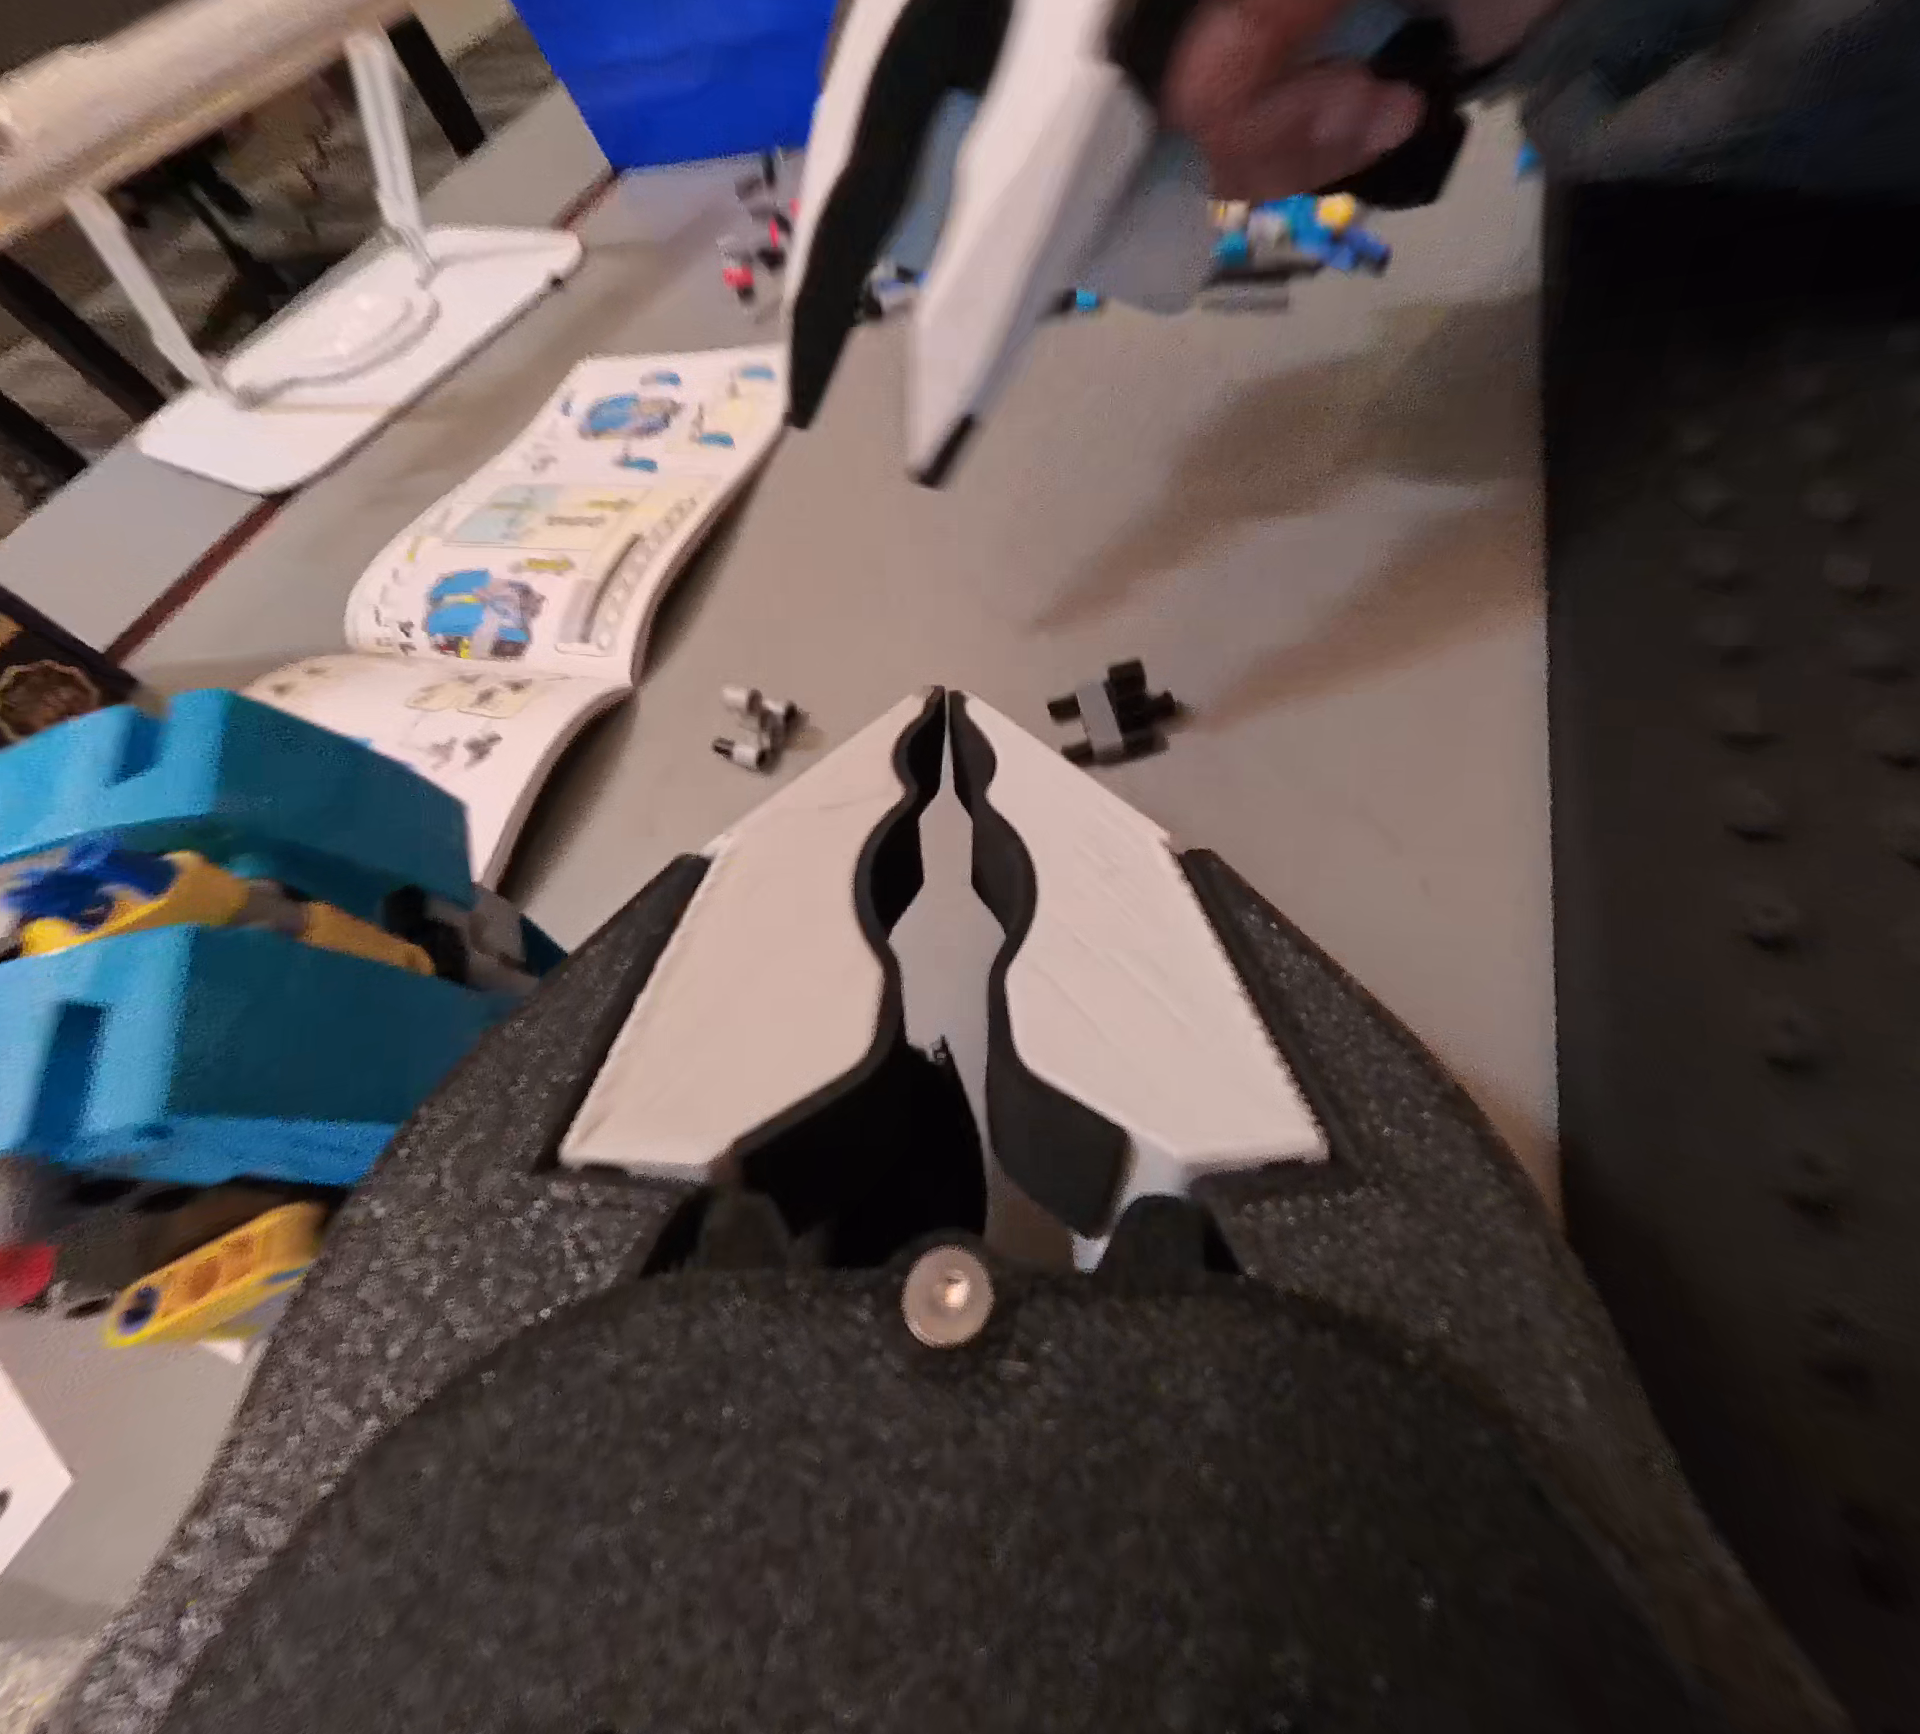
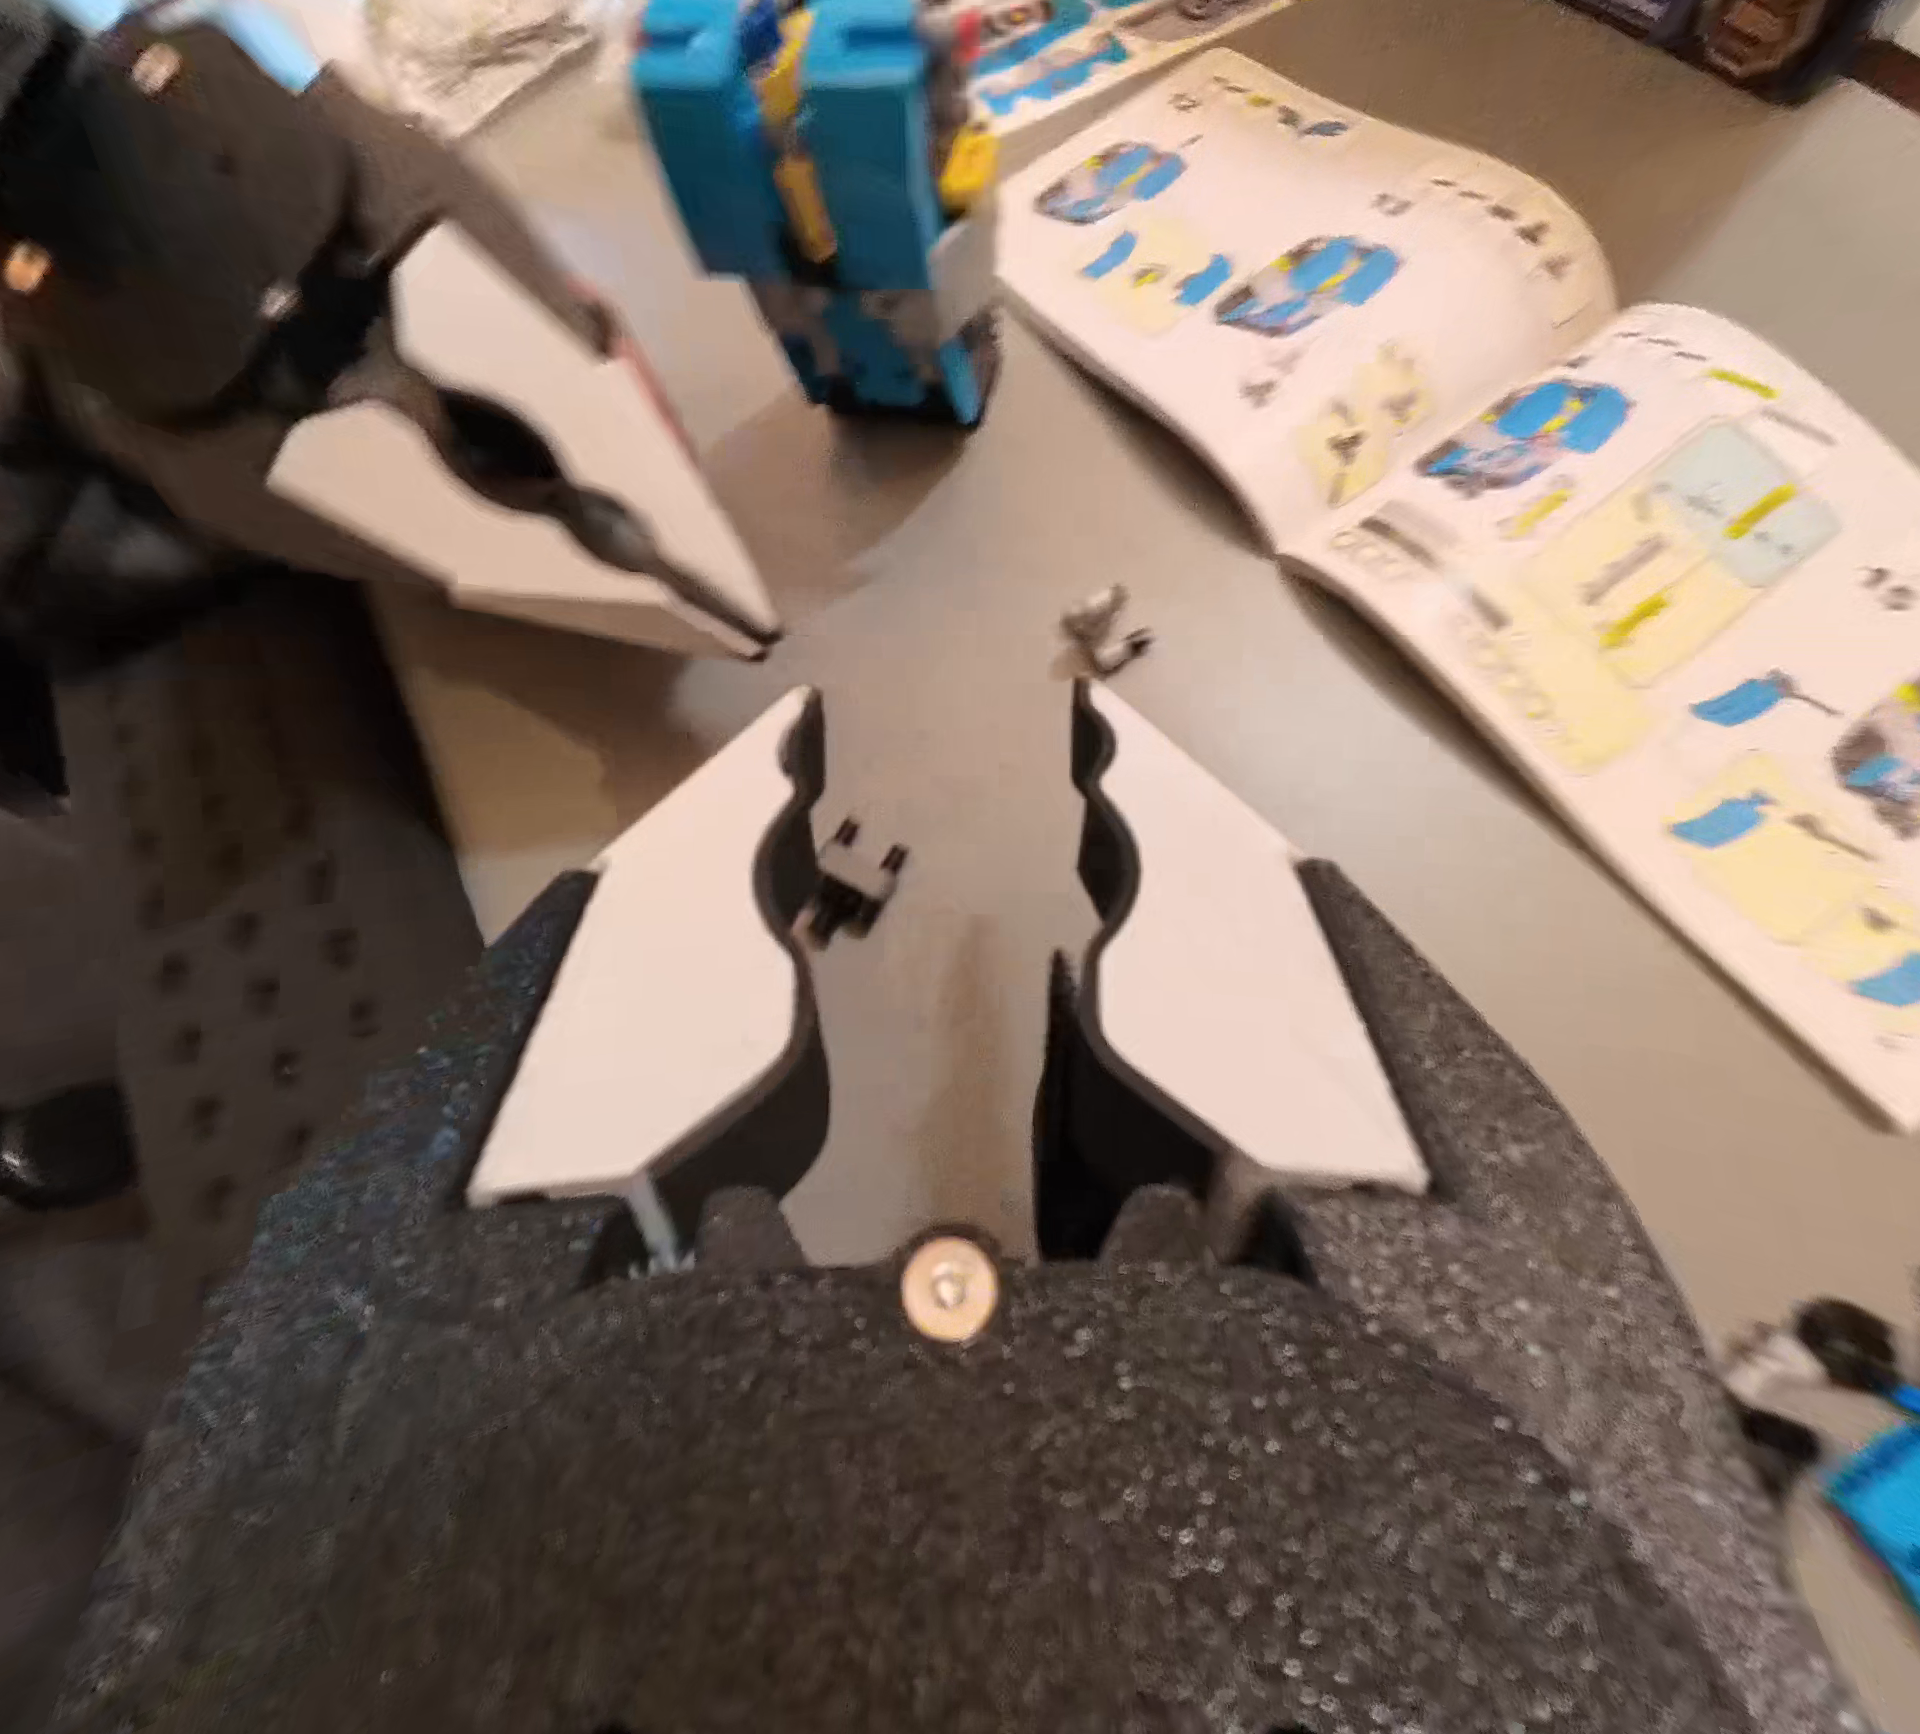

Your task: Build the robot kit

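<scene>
My left gripper is shut, with nothing showing between its tips, and hovers over the grey table. It also shows in the right wrist view, tips pointing at the table. My right gripper is open and empty, held low over the table. A small black and grey brick piece lies between its fingers, close to the left finger. That piece lies just right of my left tips. A small grey piece lies beyond my right fingertip. My right gripper shows blurred from above.
An open instruction booklet lies to one side. A blue and yellow brick model stands near it. A black studded plate borders the other side. Loose bricks, a blue bin and a white stand are farther off. The gap from one gripper's tips to the other's is roughly 5 cm. From either gripper's tips it is about 15 cm to the black studded plate.
</scene>
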`<state>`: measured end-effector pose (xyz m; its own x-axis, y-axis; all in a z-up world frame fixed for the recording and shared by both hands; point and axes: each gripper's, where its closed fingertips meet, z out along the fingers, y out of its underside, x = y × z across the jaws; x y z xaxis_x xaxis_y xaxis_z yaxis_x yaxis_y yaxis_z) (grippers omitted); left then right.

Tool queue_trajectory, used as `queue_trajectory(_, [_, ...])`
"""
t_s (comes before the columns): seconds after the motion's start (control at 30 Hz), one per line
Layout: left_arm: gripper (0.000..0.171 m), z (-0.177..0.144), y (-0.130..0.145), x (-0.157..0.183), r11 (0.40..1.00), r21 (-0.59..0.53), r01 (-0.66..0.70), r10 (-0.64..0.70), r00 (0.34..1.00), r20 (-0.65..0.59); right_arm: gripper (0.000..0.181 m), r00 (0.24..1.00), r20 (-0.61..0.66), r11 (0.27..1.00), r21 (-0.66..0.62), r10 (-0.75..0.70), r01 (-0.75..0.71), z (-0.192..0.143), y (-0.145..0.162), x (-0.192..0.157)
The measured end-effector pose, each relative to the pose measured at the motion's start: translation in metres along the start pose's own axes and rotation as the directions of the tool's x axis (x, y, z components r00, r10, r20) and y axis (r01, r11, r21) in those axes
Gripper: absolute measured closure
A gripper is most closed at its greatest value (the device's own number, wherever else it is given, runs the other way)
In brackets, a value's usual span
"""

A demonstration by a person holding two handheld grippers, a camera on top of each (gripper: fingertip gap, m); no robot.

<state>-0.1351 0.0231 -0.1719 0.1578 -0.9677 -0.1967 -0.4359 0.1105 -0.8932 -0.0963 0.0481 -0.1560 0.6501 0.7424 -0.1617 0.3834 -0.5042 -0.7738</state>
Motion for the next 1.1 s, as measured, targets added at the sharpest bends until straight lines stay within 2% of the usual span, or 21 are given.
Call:
queue_trajectory(0.03, [0.171,-0.005,-0.007,-0.002,0.999,0.049,0.010,-0.010,1.000,0.002,0.135,0.999,-0.009,0.999,-0.019,0.039,-0.039,-0.001,-0.012,0.012])
queue_trajectory(0.1, [0.168,-0.020,-0.022,-0.007,0.986,0.164,0.018,-0.017,1.000,-0.006,0.138,0.998,-0.030,0.998,0.030,0.062,-0.061,0.004,-0.041,0.036])
queue_trajectory(0.17, [0.169,-0.041,-0.037,-0.016,0.959,0.284,0.020,-0.021,1.000,0.001,0.143,0.989,-0.132,0.996,0.065,0.062,-0.054,0.020,-0.051,0.073])
queue_trajectory(0.23, [0.170,-0.067,-0.048,-0.035,0.922,0.386,0.020,-0.041,0.998,0.047,0.146,0.975,-0.203,0.992,0.102,0.094,-0.075,0.038,-0.045,0.096])
queue_trajectory(0.3, [0.171,-0.091,-0.049,-0.062,0.895,0.446,0.004,-0.067,0.990,0.125,0.149,0.976,-0.176,0.986,0.128,0.126,-0.104,0.050,-0.032,0.092])
queue_trajectory(0.43, [0.171,-0.134,-0.032,-0.133,0.864,0.504,0.002,-0.193,0.925,0.328,0.150,0.975,-0.223,0.993,0.115,0.021,0.005,0.050,-0.022,0.089])
queue_trajectory(0.53, [0.169,-0.122,0.010,-0.174,0.887,0.401,0.231,-0.385,0.850,0.361,0.148,0.977,-0.211,0.995,0.095,-0.021,0.042,0.051,-0.023,0.087])
queue_trajectory(0.63, [0.170,-0.091,0.066,-0.176,0.853,0.185,0.487,-0.519,0.766,0.380,0.144,0.978,-0.209,0.993,0.117,0.015,0.010,0.057,-0.021,0.088])
queue_trajectory(0.67, [0.170,-0.079,0.075,-0.167,0.841,0.115,0.529,-0.533,0.770,0.350,0.142,0.978,-0.207,0.993,0.114,0.032,-0.009,0.059,-0.021,0.088])
queue_trajectory(0.73, [0.169,-0.067,0.082,-0.158,0.857,0.024,0.514,-0.488,0.797,0.356,0.143,0.984,-0.173,0.995,0.100,0.037,-0.020,0.063,-0.020,0.084])
queue_trajectory(0.83, [0.169,-0.066,0.082,-0.158,0.881,0.005,0.473,-0.438,0.813,0.383,0.145,0.988,-0.150,0.994,0.109,0.035,-0.019,0.068,-0.017,0.084])
queue_trajectory(0.97, [0.167,-0.069,0.081,-0.159,0.856,0.038,0.516,-0.495,0.795,0.350,0.145,0.993,-0.098,0.995,0.079,0.064,-0.056,0.074,-0.009,0.081])
queue_trajectory(1.1, [0.162,-0.070,0.076,-0.157,0.836,0.076,0.544,-0.541,0.791,0.285,0.146,0.993,-0.082,0.992,0.100,0.079,-0.071,0.070,-0.011,0.082])
